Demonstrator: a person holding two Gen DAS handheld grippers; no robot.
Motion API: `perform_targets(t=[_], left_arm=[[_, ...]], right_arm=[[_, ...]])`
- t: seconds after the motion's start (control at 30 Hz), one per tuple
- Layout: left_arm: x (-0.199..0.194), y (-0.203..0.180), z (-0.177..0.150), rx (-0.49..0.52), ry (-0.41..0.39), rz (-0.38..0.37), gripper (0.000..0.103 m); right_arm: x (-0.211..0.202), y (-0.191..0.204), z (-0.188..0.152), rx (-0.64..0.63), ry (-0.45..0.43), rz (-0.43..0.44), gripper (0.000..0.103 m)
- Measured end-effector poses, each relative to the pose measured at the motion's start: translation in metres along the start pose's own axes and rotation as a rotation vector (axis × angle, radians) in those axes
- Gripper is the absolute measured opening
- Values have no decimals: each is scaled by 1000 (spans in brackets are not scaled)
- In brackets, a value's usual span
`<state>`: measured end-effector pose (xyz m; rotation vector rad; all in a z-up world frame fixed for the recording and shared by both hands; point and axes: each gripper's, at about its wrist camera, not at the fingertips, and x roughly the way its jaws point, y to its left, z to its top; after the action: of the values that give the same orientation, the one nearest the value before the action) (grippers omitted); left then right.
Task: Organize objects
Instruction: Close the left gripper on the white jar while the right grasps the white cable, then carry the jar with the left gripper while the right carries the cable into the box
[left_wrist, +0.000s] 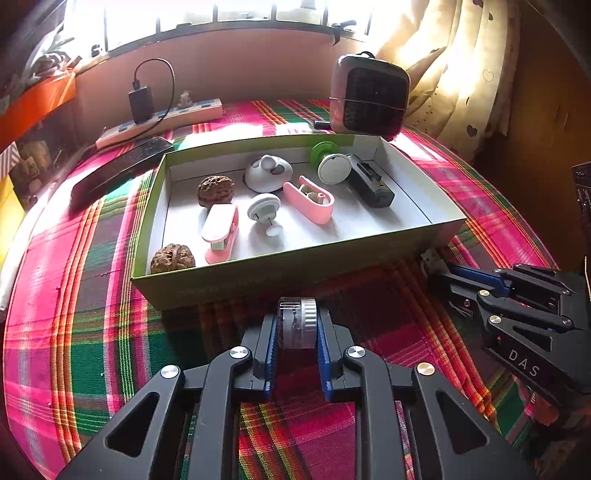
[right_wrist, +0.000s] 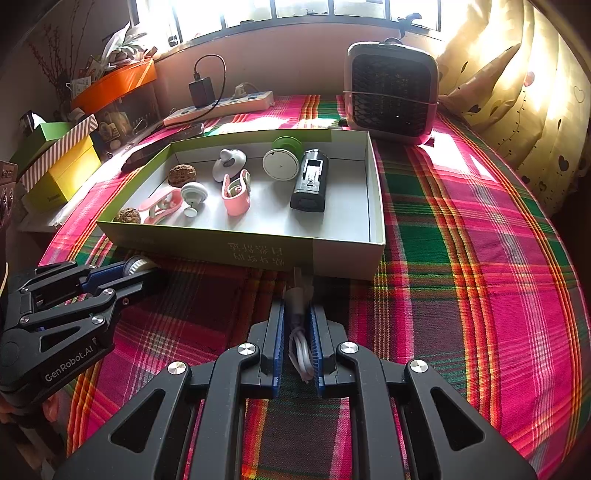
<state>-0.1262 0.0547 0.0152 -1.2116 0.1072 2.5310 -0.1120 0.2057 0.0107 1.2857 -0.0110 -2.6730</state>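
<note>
My left gripper (left_wrist: 297, 317) is shut on a small round clear-and-grey wheel (left_wrist: 297, 326), held on edge just above the plaid cloth in front of the open box (left_wrist: 295, 277). My right gripper (right_wrist: 297, 308) is shut on a coiled white cable (right_wrist: 301, 347) whose plug points at the box's front wall (right_wrist: 221, 247). The box holds two walnuts (left_wrist: 216, 190), two pink clips (left_wrist: 310, 201), white hooks (left_wrist: 263, 206), a green-and-white reel (left_wrist: 330, 162) and a black device (left_wrist: 369, 181). The views also show each other's gripper: the right gripper (left_wrist: 436, 269) and the left gripper (right_wrist: 147, 267).
A small grey fan heater (right_wrist: 391, 96) stands behind the box at the right. A power strip with a black charger (right_wrist: 221, 103) lies along the back wall, with a black remote (left_wrist: 118, 170) beside the box. Coloured boxes (right_wrist: 59, 162) stack at the left; curtains (right_wrist: 517, 92) hang at the right.
</note>
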Motion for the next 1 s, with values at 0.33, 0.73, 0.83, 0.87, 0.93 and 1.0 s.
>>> perform_targets(t=[0.33, 0.73, 0.83, 0.87, 0.93, 1.0], left_arm=[[-3, 3, -1, -10, 1, -3, 17], [-10, 4, -1, -10, -12, -9, 17], [-14, 3, 0, -9, -20, -11, 17], [-16, 4, 0, -10, -22, -11, 17], [-19, 4, 1, -11, -28, -12, 17], [-21, 4, 1, -10, -32, -15, 17]], right_arm=[[-3, 2, 0, -11, -8, 9, 12], [-12, 6, 0, -25, -22, 16, 12], [-14, 7, 1, -25, -25, 19, 12], [-15, 7, 1, -25, -26, 19, 12], [-18, 8, 1, -26, -32, 23, 12], [-20, 9, 2, -28, -38, 29, 11]])
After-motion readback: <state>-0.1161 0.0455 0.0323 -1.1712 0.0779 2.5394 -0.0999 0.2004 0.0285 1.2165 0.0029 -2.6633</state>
